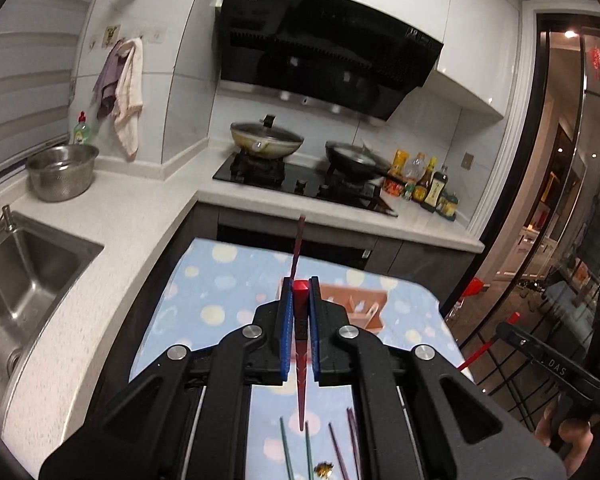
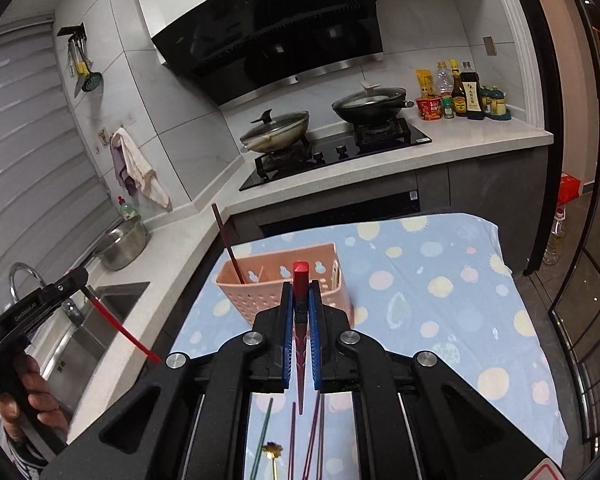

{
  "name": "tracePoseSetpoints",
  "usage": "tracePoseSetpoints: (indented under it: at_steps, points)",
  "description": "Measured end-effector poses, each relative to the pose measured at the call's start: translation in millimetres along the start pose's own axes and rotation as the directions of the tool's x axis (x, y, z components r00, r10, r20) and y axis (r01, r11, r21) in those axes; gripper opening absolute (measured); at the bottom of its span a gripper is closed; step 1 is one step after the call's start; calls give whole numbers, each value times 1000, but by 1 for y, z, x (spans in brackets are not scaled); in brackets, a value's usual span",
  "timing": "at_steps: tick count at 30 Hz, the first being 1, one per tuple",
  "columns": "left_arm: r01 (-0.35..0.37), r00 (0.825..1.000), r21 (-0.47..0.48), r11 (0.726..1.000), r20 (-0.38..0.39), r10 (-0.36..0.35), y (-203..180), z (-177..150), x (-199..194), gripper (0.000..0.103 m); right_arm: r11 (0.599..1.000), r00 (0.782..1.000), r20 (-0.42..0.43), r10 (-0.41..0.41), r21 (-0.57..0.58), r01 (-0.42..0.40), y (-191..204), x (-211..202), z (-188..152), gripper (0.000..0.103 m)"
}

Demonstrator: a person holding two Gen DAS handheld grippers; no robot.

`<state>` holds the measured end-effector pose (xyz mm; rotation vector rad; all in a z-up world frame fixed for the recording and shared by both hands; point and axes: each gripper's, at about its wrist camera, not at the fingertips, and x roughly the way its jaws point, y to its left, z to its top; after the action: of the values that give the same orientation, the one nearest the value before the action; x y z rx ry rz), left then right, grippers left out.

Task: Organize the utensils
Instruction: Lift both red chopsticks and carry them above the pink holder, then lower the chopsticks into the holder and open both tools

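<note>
A pink perforated utensil holder (image 2: 284, 284) stands on a table with a blue dotted cloth (image 2: 440, 292); one dark chopstick (image 2: 226, 240) leans in it. The holder also shows in the left wrist view (image 1: 352, 304). My right gripper (image 2: 301, 280) is shut on a red chopstick (image 2: 301, 276), just in front of the holder. My left gripper (image 1: 300, 284) is shut on another red chopstick (image 1: 301, 292), raised over the table. It also shows in the right wrist view (image 2: 80, 280), out to the left. Several loose chopsticks (image 2: 296, 432) lie on the cloth below the grippers.
A white L-shaped counter holds a steel sink (image 1: 24, 264), a steel colander bowl (image 1: 62, 170), a gas stove with two lidded pans (image 2: 336, 116) and sauce bottles (image 2: 460, 92). A range hood (image 1: 324, 44) hangs above. A glass door (image 1: 572, 200) is at right.
</note>
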<state>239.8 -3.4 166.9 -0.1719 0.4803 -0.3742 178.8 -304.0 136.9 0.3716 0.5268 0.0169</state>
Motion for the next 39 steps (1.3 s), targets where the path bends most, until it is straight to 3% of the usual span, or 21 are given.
tracePoseSetpoints:
  at_steps: [10, 15, 20, 26, 34, 35, 37, 38, 39]
  points:
    - [52, 991, 20, 998, 121, -54, -22, 76, 32, 7, 999, 990, 128, 50, -14, -49, 25, 29, 75, 7]
    - [60, 988, 35, 998, 143, -64, -32, 95, 61, 7, 999, 991, 132, 33, -21, -30, 31, 59, 94, 7]
    - [46, 993, 39, 998, 107, -50, -33, 86, 100, 7, 1000, 997, 80, 16, -12, -15, 25, 99, 92, 7]
    - [31, 999, 26, 999, 8, -31, -22, 56, 147, 7, 1000, 1000, -3, -6, -8, 6, 17, 138, 76, 7]
    - [16, 998, -5, 1000, -54, -17, -9, 38, 169, 8, 1000, 998, -65, -24, -5, 24, 9, 167, 57, 7]
    - [13, 998, -4, 1000, -60, -13, -8, 37, 170, 8, 1000, 998, -58, -29, -7, 29, 8, 167, 55, 8]
    - [-2, 998, -5, 1000, -64, 1, -7, 34, 171, 9, 999, 998, -44, -53, -14, 53, 8, 165, 54, 24]
    - [-8, 998, -6, 1000, -67, 8, -6, 33, 171, 17, 998, 998, -35, -58, -10, 57, 8, 164, 53, 30]
    - [-17, 997, -10, 1000, -69, 16, -4, 33, 171, 31, 998, 998, -27, -58, -5, 58, 7, 162, 53, 39]
